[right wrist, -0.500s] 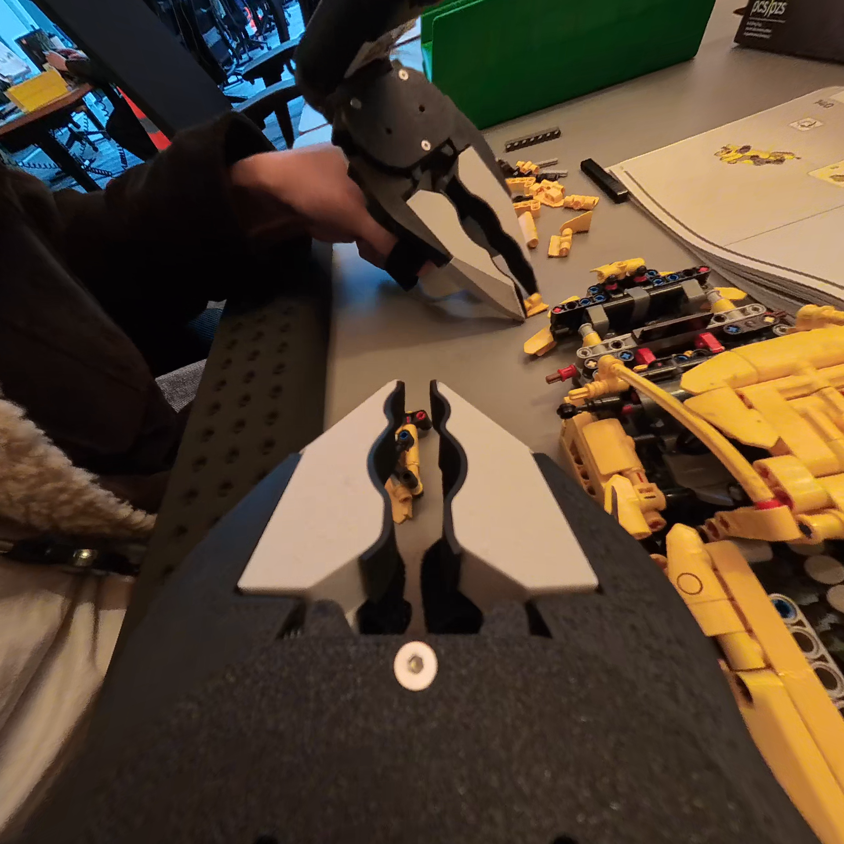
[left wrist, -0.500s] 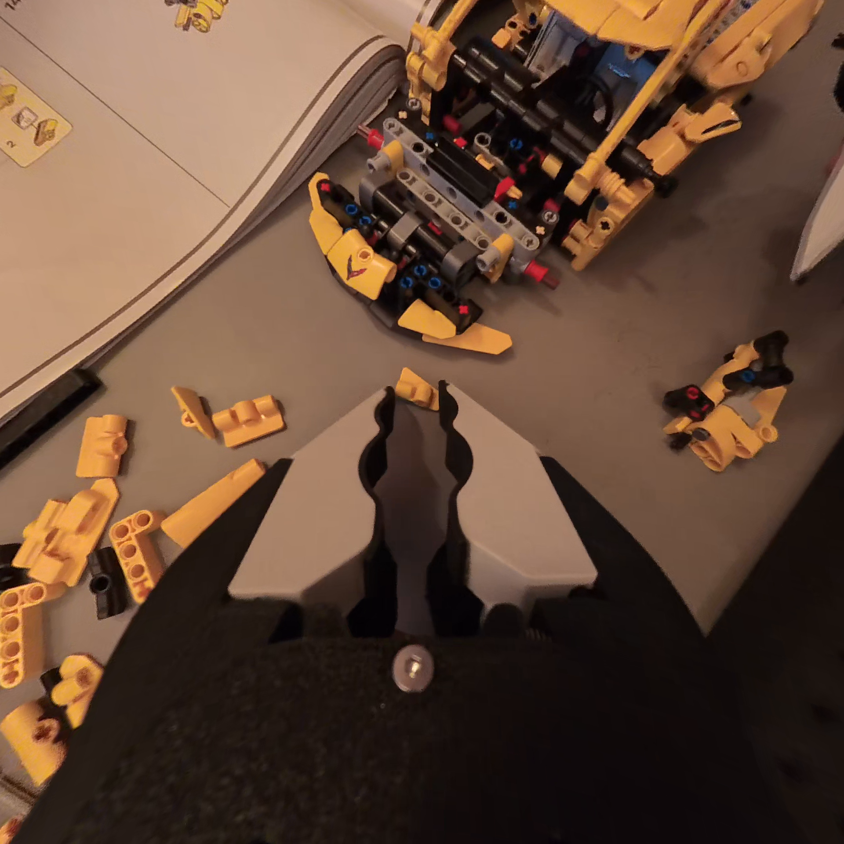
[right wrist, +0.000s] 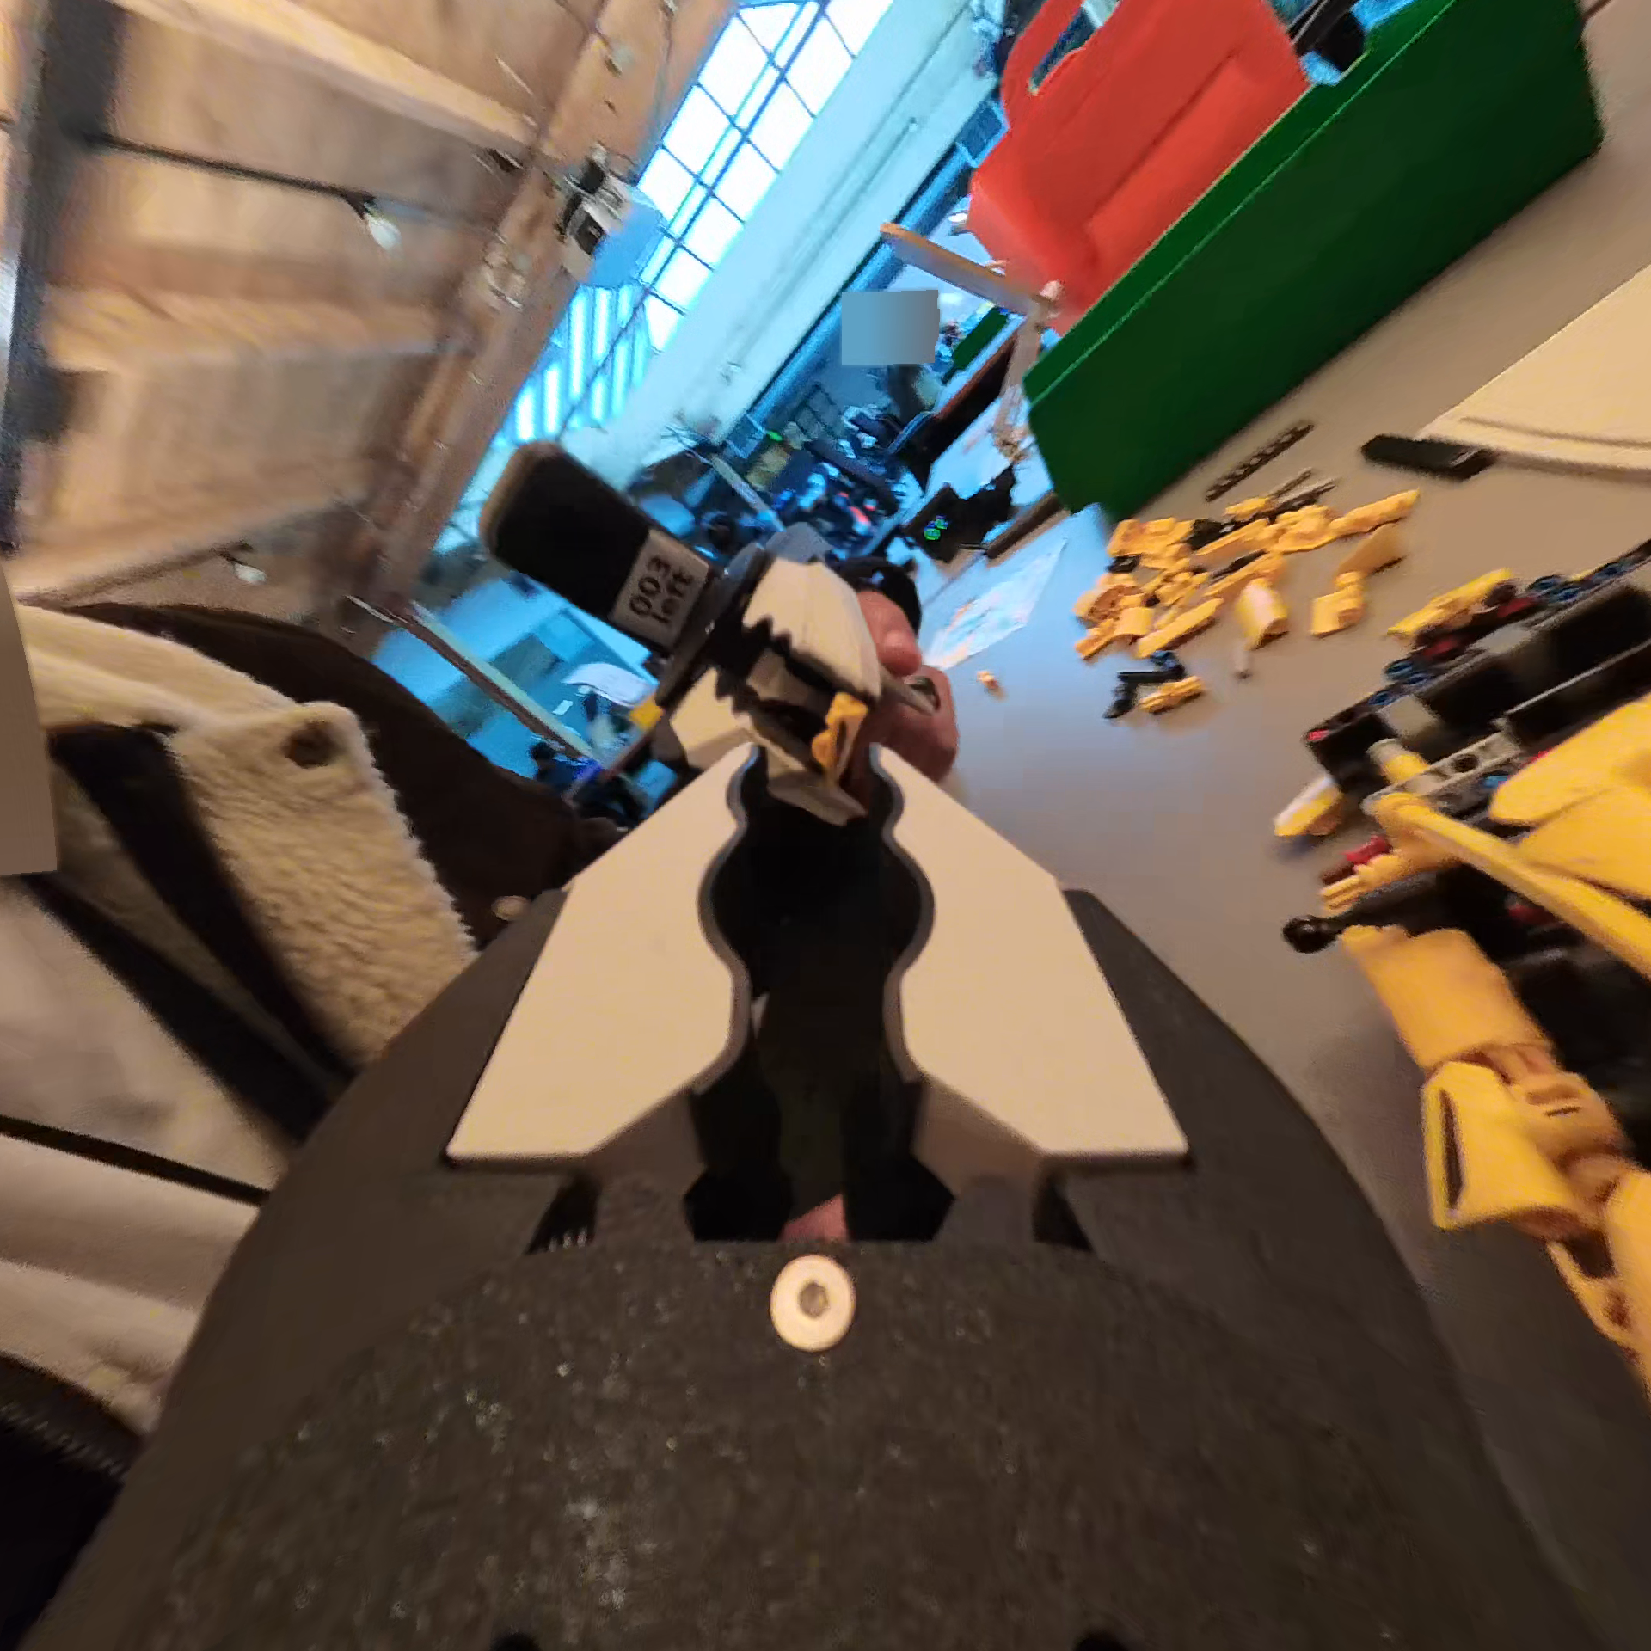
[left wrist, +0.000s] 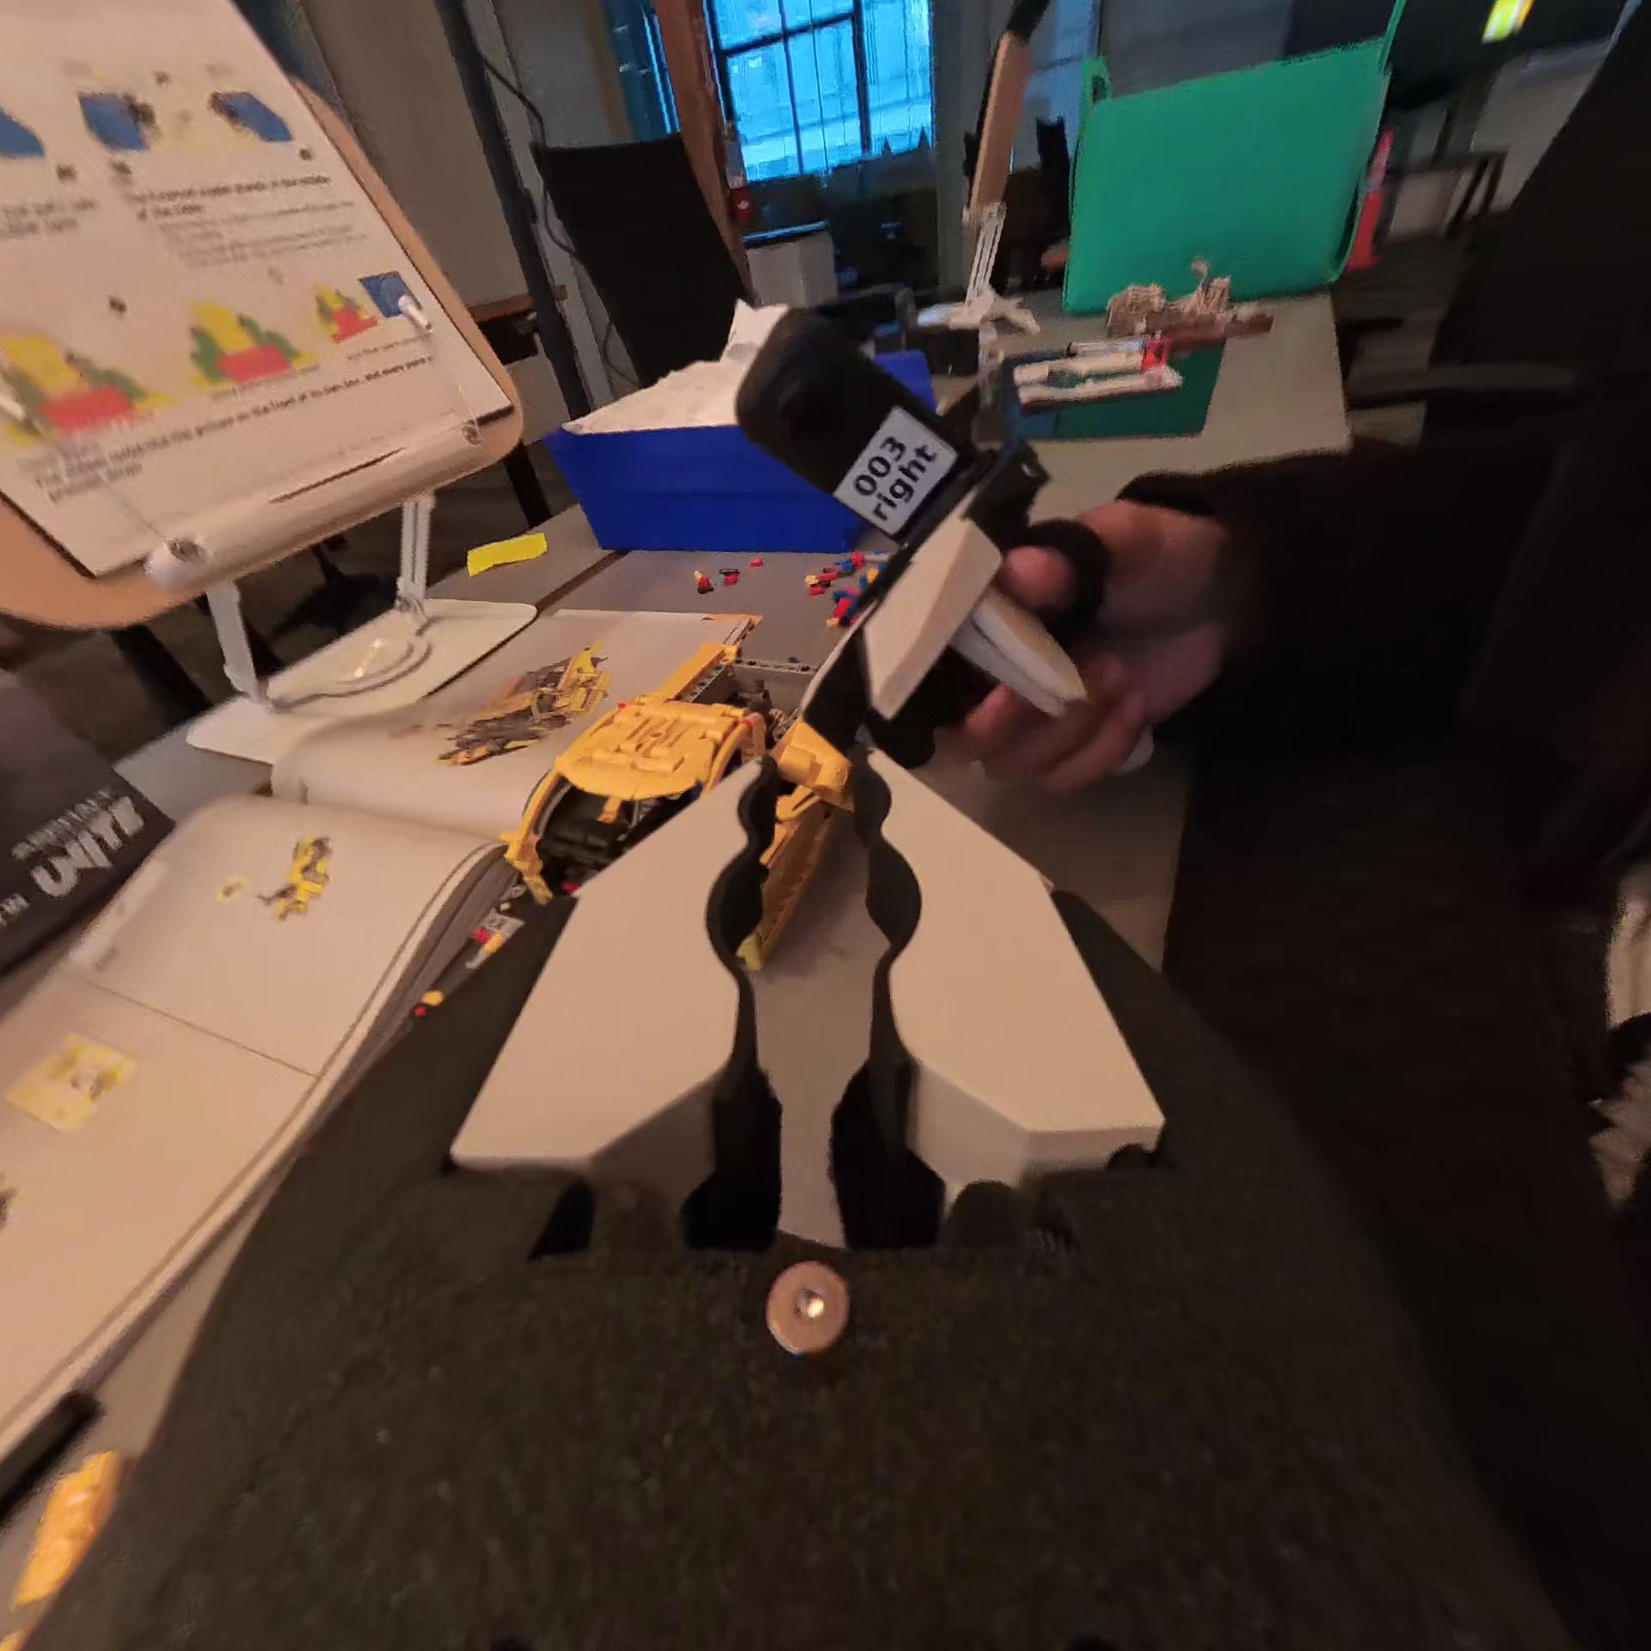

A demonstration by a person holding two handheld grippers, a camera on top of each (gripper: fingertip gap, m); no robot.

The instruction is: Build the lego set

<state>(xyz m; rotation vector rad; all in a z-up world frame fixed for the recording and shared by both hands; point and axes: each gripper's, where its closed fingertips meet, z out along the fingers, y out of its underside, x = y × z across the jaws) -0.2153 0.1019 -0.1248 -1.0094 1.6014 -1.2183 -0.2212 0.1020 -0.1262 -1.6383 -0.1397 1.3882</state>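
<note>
Frame centre: the left gripper (right wrist: 826, 759), lifted off the table, clamps a small yellow piece (right wrist: 840, 734) facing the right gripper (right wrist: 811, 786), whose fingers stand apart, empty, probably for a handover. The yellow Lego car (left wrist: 661, 768) sits mid-frame beside the instruction booklet (left wrist: 223, 938).

Dim, warm indoor light, bright blue daylight from background windows (right wrist: 715, 161), motion blur, wide-angle edge distortion.
</note>
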